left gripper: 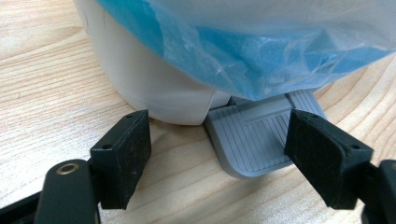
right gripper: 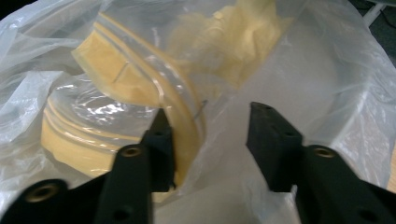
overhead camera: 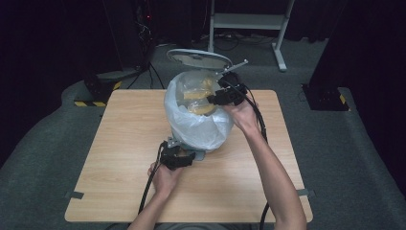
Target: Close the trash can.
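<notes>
Here, at the table's (overhead camera: 119, 158) centre, a pedal bin (overhead camera: 191, 115) lined with a clear bag (overhead camera: 198, 127) stands with its lid (overhead camera: 200, 59) up. The left gripper (overhead camera: 178, 158), fingers (left gripper: 122, 156) set narrowly but gripping nothing, rests at the grey pedal (left gripper: 254, 140) at the bin's 6 o'clock, seemingly pressing it. The right gripper (overhead camera: 229, 95), at 2 o'clock, hangs over the bag's mouth, fingers half parted and empty above yellow tape rolls (right gripper: 116, 102). Next likely: withdraw, release the pedal. Bag folds blur the rolls.
</notes>
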Tool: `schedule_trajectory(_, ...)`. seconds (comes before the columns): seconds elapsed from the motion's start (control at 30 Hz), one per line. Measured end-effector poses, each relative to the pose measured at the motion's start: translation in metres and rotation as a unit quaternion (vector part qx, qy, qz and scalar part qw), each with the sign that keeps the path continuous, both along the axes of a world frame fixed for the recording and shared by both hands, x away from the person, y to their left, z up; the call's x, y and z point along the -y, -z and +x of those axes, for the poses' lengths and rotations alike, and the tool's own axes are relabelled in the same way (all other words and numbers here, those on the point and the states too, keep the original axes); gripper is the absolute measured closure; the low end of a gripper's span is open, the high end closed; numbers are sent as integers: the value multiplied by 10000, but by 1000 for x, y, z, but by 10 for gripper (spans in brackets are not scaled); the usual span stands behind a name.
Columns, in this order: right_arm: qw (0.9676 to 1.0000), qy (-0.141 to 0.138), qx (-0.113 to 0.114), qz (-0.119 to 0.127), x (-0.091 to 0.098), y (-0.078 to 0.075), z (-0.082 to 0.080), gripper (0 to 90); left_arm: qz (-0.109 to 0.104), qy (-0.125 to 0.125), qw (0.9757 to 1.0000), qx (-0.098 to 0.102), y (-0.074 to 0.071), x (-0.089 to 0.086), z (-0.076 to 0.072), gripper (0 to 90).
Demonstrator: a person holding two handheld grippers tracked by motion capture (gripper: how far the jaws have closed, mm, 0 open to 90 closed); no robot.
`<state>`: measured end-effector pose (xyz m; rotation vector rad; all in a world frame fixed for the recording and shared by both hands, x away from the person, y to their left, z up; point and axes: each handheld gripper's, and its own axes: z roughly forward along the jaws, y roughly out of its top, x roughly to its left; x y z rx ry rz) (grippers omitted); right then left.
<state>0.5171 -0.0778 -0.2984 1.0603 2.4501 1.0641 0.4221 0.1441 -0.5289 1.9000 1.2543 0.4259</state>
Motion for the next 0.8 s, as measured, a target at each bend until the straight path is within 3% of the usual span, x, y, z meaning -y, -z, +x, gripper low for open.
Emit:
schedule_trajectory(0.17,10000,-45,-32,11,4,-2,-4,410,0,1,10000,1,0,0,0,226)
schedule_trajectory(0.23,10000,-31,58,-38,3,-4,-6,376,-3,-3,10000,2,0,0,0,227)
schedule_trajectory(0.33,9998,-32,151,-111,1,-6,-9,375,-1,-1,10000,2,0,0,0,226)
schedule_trajectory(0.57,9996,-197,60,-185,0,-4,-12,339,0,1,10000,2,0,0,0,227)
schedule_trajectory(0.8,9982,-597,-28,58,0,-4,-15,307,0,-2,10000,1,0,0,0,227)
